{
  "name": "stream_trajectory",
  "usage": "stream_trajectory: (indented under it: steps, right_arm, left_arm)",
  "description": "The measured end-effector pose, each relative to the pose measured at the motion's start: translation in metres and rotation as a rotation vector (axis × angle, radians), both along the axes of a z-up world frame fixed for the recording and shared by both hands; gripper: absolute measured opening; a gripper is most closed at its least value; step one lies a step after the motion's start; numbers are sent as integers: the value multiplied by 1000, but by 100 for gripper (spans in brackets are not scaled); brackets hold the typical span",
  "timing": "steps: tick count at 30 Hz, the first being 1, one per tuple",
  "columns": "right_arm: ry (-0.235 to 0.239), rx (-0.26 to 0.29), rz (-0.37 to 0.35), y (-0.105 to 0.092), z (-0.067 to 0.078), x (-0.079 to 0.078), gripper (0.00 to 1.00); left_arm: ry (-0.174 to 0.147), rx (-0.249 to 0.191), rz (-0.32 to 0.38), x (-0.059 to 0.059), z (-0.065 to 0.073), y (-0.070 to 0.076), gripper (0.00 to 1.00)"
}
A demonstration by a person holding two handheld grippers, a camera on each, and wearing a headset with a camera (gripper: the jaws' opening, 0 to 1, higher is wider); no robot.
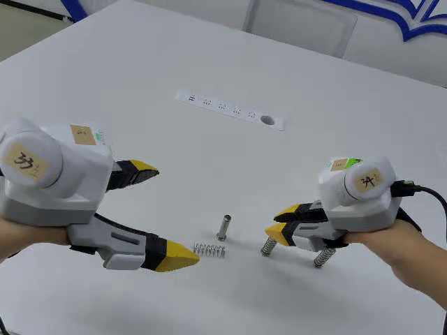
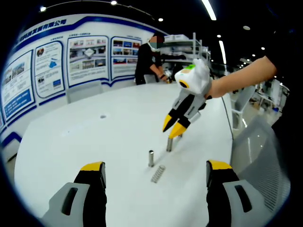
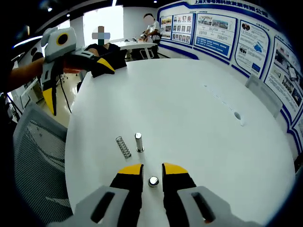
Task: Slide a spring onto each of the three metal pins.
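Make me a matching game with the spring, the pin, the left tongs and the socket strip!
Things:
1. loose spring
2. bare pin
3. left tongs
4. power strip

States:
A. wide open
B. standing upright
C. lying on its side
D. white, with a row of sockets

Pairs: 1-C, 2-B, 3-A, 4-D

A tan paper sticker (image 1: 26, 162) on the round white rear cap of the left gripper (image 1: 175, 213) carries a handwritten "33" and a further unclear mark, while the handwriting on the similar tan sticker (image 1: 368, 179) on the right gripper (image 1: 272, 225) and the print on the blue-and-white wall panels (image 2: 52, 64) are too blurred to read.
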State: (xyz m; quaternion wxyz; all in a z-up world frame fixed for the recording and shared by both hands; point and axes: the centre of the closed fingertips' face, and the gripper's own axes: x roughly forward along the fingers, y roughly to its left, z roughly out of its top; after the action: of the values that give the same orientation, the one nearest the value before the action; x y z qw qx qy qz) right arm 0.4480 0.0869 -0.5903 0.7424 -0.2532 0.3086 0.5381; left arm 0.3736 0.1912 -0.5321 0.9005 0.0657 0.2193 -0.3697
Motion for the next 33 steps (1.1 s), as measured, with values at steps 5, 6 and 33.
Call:
stream_trajectory:
  steps: [5,6,33]
  right_arm:
    - [-48,0,55,16,7,-9,16]
    - [-49,-4,66,20,6,-13,16]
    - [-21,-131,253,64,-51,-44,17]
  left_arm:
    - [-5,-4,-3,-1,1,-2,89]
    - [-5,-1,-4,-2,0,-2,89]
    - [18,4,25,-10,-8,8,87]
